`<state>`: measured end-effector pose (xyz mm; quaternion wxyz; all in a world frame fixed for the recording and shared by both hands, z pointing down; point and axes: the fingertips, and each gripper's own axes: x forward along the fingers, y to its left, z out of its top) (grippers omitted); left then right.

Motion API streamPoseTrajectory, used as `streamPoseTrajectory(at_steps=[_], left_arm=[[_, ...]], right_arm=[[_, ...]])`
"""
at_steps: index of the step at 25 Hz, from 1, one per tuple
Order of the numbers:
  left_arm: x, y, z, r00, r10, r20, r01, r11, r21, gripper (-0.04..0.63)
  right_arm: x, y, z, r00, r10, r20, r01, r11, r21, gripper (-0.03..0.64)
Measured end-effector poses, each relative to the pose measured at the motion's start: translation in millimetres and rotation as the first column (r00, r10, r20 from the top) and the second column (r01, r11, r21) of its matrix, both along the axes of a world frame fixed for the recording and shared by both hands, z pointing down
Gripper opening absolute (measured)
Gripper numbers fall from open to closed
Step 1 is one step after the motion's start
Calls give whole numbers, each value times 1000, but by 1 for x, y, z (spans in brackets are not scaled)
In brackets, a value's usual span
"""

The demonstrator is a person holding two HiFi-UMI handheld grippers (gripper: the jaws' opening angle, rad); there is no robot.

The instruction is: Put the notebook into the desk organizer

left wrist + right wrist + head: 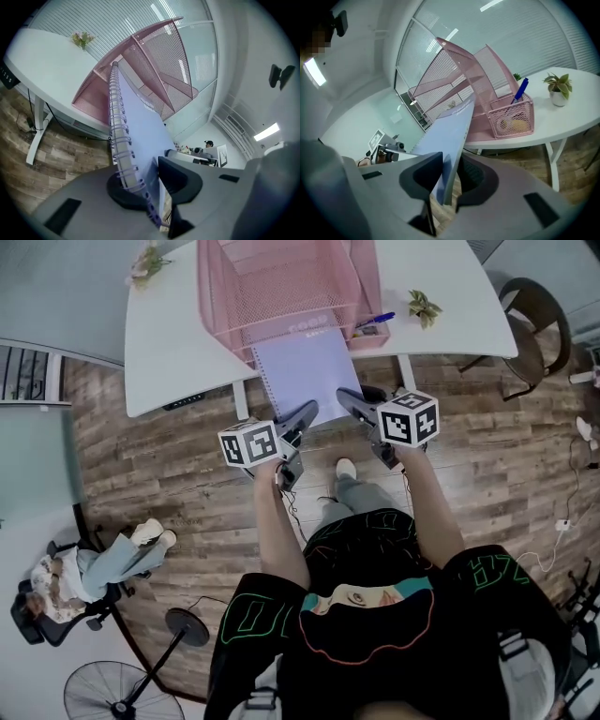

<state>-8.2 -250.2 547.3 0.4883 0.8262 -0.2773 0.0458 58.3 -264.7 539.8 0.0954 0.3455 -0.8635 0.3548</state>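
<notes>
Notebook [305,371] looks light, slightly floppy; left gripper [302,416] clamps its spiral corner at seven o'clock, while right gripper [351,402] is opening its jaws around the five-o'clock corner.

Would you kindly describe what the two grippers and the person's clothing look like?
The left gripper and right gripper have grey bodies, black fingers and a white cube with black square markers. The right one's jaws are opening, the notebook between them. The person wears a black short-sleeved top with green outlines.
</notes>
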Motion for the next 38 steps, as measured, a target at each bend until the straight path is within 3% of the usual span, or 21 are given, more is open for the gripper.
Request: streamPoseTrajectory(at_steps=[10,15,22,26,30,32,34,35,38], left_arm=[[-1,-22,-6,999,-31,23,30,999,35,96],[7,-28,-9,999,10,34,-11,999,45,145],[-3,-30,-6,995,88,40,-90,995,46,246],[-21,-30,-6,996,88,26,-89,995,50,252],[-27,-19,-2,987,158,42,-159,986,41,213],[-25,-15,-5,979,198,53,-201,978,56,125],[-23,-18,-13,978,201,46,-205,975,92,16],[-23,-22,-16,980,194,41,-198,974,107,-8],[-25,-31,-20,983,177,54,-182,975,125,-8]], right_arm=[[4,-27,-14,991,70,110,-64,996,-58,70],[8,-38,-21,977,139,161,-130,990,-62,44],[4,-56,-23,939,247,240,-228,968,-102,34],[-1,-63,-25,904,300,304,-271,953,-133,34],[-4,-69,-29,884,340,319,-310,940,-142,34],[-6,-73,-30,876,360,322,-328,932,-153,35],[-8,-77,-31,873,371,316,-339,928,-152,35],[-8,-80,-32,872,376,313,-345,927,-149,35],[-8,-85,-32,877,387,283,-364,922,-133,49]])
